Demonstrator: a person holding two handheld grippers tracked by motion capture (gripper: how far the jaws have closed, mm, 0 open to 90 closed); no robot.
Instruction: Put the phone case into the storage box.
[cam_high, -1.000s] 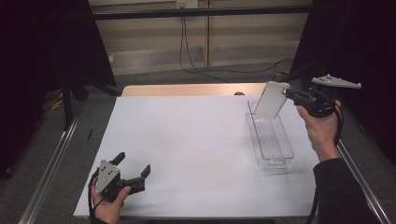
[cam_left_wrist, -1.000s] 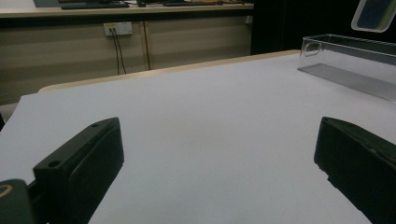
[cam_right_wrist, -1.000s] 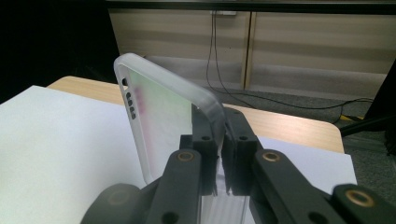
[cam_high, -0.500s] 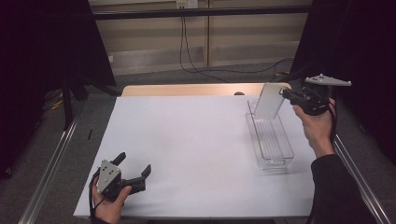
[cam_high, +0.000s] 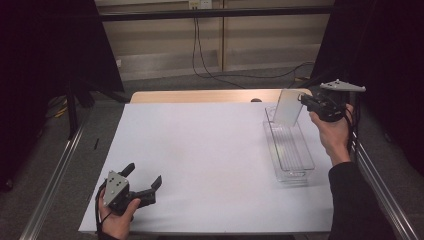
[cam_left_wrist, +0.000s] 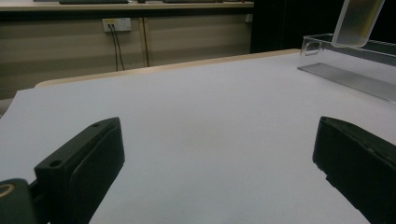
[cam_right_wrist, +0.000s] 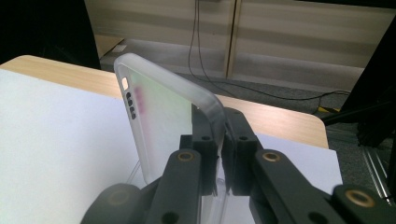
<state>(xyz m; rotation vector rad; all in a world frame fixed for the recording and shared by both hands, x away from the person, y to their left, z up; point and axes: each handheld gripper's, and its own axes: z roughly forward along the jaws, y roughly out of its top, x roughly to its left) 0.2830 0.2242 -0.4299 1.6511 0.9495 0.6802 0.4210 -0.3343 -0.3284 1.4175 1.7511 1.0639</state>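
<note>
Right tongs (cam_high: 303, 100) pinch phone case (cam_high: 288, 107) edge (over tray (cam_high: 290, 150)).

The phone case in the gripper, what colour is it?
The phone case is frosted, see-through white with faint pink and green tints, clearest in the right gripper view.

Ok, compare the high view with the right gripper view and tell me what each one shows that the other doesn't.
High view alone: the left hand-held gripper, jaws open, resting on the white table sheet near the front left corner, and the whole clear tray lying lengthwise at the right. Right gripper view alone: the small oval cutouts along the edge of the frosted phone case, and the jaws pinching its rim. Both: the right hand-held gripper holding that case upright over the tray's far end, the sheet, the wooden table edge and wall cables.
</note>
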